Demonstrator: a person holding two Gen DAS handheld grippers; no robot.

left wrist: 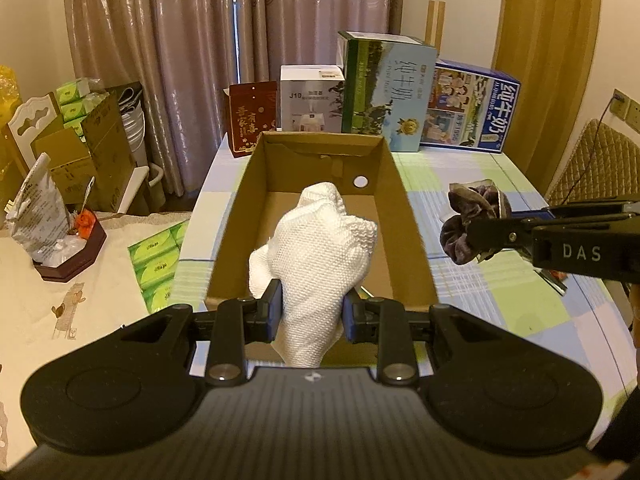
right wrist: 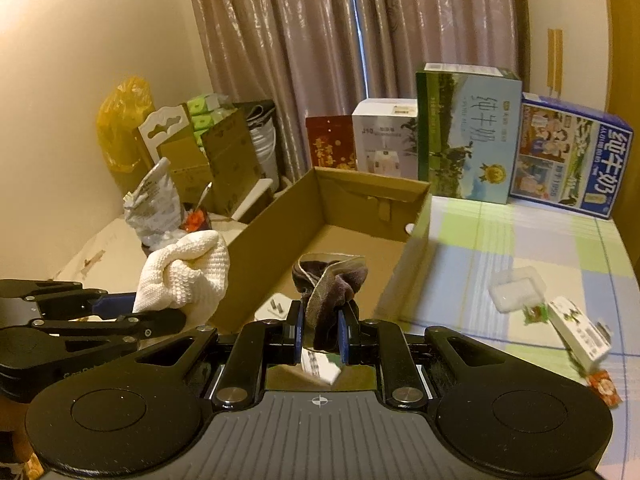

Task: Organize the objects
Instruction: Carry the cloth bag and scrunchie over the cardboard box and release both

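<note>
An open cardboard box (left wrist: 416, 240) (right wrist: 264, 232) stands on the checked tablecloth. My left gripper (left wrist: 312, 312) is shut on a bunched white knitted cloth (left wrist: 320, 256), held above the box's near end; the right wrist view has that cloth (right wrist: 184, 276) left of the box. My right gripper (right wrist: 319, 334) is shut on a dark purple velvet scrunchie (right wrist: 332, 284), held over the box's near right corner. From the left wrist, the scrunchie (left wrist: 460, 236) hangs right of the box. A white plug-like item (right wrist: 272, 308) lies on the box floor.
Milk cartons (left wrist: 388, 92) (left wrist: 472, 108), a white box (left wrist: 312, 100) and a red box (left wrist: 252, 120) line the table's far edge. Small packets (right wrist: 516, 288) (right wrist: 580, 328) lie on the cloth at right. Green tissue packs (left wrist: 160, 264) and a side table with bags sit to the left.
</note>
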